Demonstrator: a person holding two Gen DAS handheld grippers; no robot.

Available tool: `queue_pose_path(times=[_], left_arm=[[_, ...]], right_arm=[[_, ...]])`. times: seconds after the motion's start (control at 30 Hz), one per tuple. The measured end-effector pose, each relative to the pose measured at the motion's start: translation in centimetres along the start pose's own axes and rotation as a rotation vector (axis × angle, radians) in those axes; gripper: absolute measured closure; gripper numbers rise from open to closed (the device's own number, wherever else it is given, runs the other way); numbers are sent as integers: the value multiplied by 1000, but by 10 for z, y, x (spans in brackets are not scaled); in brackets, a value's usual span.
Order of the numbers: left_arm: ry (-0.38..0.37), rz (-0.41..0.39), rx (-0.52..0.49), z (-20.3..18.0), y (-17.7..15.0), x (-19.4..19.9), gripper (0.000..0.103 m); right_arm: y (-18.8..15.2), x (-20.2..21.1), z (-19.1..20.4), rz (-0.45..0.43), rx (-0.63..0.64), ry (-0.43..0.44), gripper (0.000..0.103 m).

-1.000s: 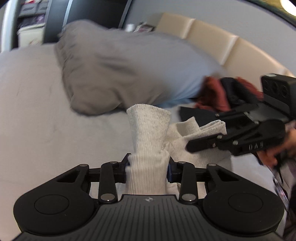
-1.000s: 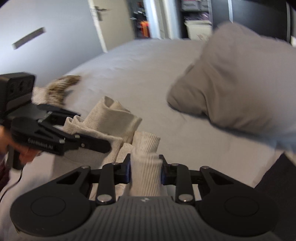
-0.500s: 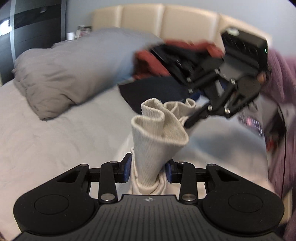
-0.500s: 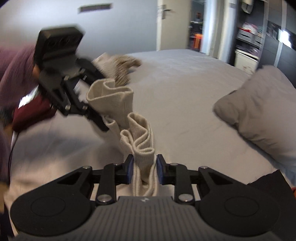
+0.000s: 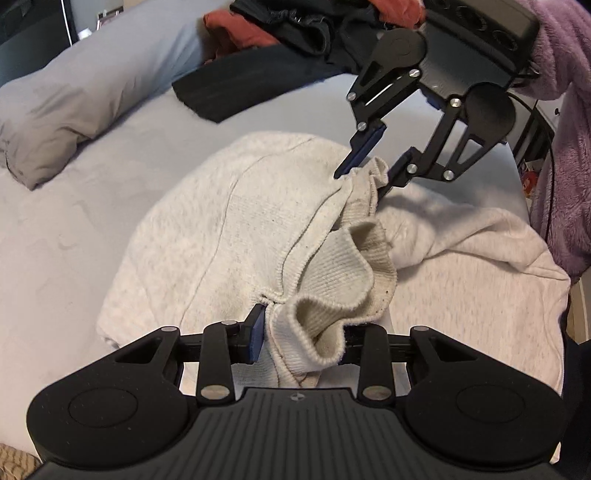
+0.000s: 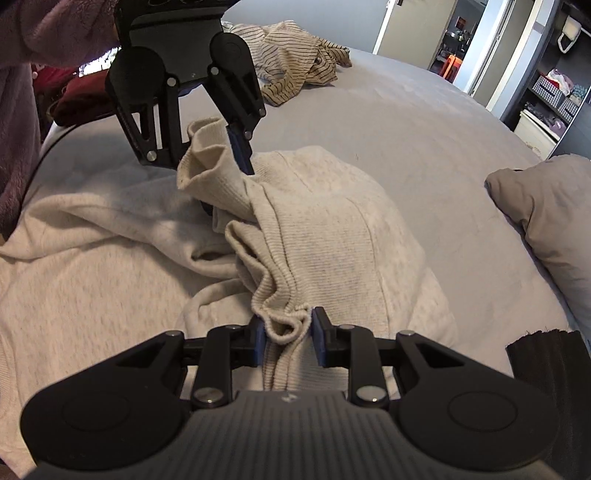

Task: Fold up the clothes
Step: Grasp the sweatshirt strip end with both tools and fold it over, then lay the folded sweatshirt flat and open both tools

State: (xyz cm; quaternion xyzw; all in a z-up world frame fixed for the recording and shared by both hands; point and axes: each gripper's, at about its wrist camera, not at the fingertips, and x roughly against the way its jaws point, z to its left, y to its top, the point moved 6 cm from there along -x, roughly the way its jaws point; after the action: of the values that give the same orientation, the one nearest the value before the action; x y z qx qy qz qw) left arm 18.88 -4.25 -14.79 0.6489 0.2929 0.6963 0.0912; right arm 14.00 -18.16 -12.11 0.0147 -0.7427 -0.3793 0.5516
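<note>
A cream knit sweater (image 5: 221, 229) lies spread on the grey bed, with its ribbed hem bunched up between my two grippers. My left gripper (image 5: 303, 332) is shut on a fold of the ribbed hem. It also shows at the top of the right wrist view, where the left gripper (image 6: 214, 166) holds the raised cloth. My right gripper (image 6: 288, 332) has a curl of the same ribbed edge between its blue pads, and its jaws are opening. Seen from the left wrist, the right gripper (image 5: 362, 181) still pinches a raised tuft. The sweater (image 6: 332, 240) drapes away from both grips.
A grey pillow (image 5: 74, 92) lies at the far left; a black garment (image 5: 240, 85) and a red and dark pile (image 5: 295, 22) lie behind. A striped garment (image 6: 291, 74) lies farther up the bed. A purple fleecy sleeve (image 5: 565, 147) stands close at the bed's edge.
Both grippers swung round together with the sweater and came down. The sweater, which hung bunched between them, now lies spread on the sheet near the person.
</note>
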Motion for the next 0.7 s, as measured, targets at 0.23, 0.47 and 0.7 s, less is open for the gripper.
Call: queue_pose_path(times=[0.23,0.47,0.7], left_arm=[[9,41,-6,-22,-11,18,57],[-45,-56,130,-32,-12,64,57],[123,-286,438,-1,23,79,57]], right_arm=[[-7,14,20,43,15,-9,57],[-6,55,25,-12,-109,-5,56],[24,59,-14,-144,-439,-211,55]])
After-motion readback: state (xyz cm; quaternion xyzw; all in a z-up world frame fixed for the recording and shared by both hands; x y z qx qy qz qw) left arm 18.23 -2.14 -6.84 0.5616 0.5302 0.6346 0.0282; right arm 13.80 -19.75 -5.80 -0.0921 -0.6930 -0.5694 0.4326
